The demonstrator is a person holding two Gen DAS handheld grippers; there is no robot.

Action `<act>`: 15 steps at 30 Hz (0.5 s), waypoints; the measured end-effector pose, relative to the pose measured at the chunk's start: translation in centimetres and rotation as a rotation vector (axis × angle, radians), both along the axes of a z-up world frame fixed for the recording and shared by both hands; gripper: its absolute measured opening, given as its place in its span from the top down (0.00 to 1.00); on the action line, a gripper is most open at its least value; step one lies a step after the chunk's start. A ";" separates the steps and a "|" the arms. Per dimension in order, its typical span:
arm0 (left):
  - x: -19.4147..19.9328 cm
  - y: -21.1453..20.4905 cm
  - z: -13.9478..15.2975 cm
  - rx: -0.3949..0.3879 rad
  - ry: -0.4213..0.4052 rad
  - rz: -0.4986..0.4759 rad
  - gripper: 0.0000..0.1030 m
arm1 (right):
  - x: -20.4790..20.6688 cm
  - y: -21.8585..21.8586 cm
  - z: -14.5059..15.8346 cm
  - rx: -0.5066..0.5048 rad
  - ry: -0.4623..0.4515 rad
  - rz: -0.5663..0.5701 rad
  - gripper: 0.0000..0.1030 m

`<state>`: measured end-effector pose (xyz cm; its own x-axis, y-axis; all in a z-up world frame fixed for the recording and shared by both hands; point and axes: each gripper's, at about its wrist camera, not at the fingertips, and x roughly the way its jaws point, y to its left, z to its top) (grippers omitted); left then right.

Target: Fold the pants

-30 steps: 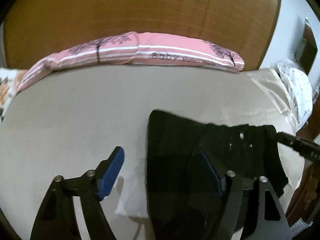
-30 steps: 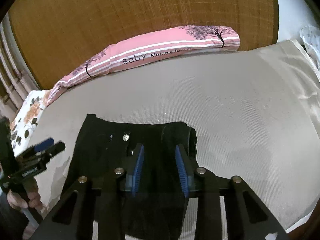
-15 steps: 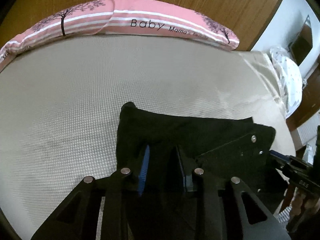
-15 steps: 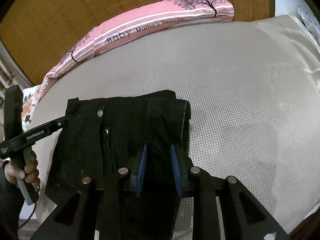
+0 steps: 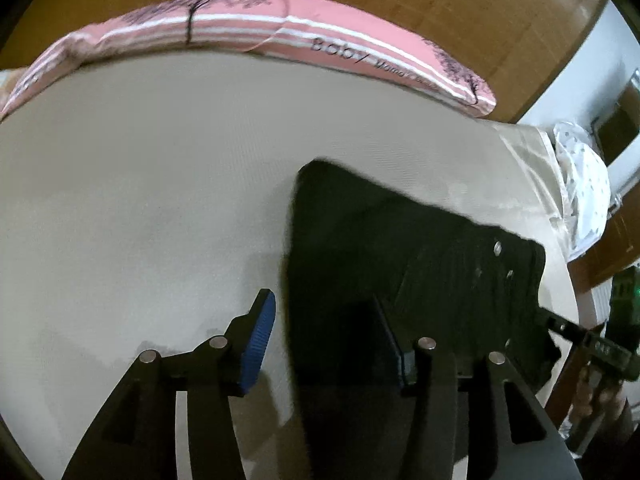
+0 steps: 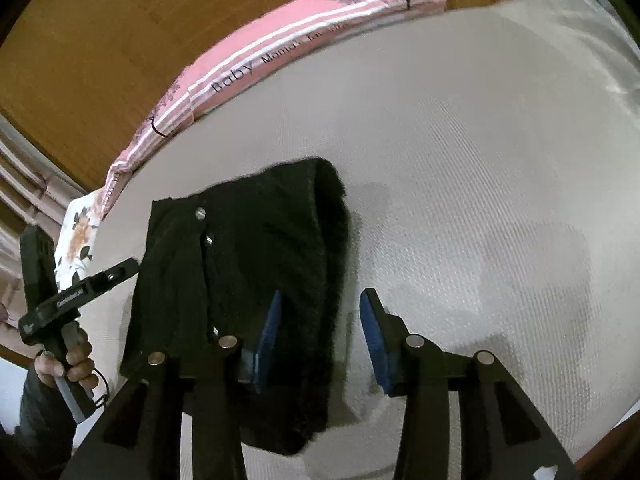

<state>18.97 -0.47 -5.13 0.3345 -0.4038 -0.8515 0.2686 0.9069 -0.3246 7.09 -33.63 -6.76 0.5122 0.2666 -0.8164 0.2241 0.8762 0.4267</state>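
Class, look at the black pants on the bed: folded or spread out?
Folded: the pants lie as a compact layered bundle on the bed.

Two wrist cameras look steeply down, close over the bed [image 5: 160, 200]; both share the black pants [image 5: 380, 260] and pink pillow [image 6: 280, 52].

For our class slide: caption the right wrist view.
Open right tool straddles the edge of folded black pants on a beige bed.
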 end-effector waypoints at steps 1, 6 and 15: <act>-0.2 0.3 -0.2 0.000 0.009 0.002 0.50 | -0.2 -0.3 -0.1 0.010 0.000 -0.004 0.61; -1.7 1.1 -1.2 -0.004 0.041 0.026 0.50 | -0.5 -0.4 0.0 0.024 -0.006 -0.015 0.61; -2.2 1.2 -2.1 -0.075 0.104 0.018 0.43 | -0.3 -0.3 0.3 0.058 0.016 0.054 0.42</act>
<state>16.76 0.76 -7.19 0.2539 -0.4626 -0.8494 0.2139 0.8833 -0.4172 6.83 -33.89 -6.47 0.4829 0.3408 -0.8066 0.1842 0.8610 0.4741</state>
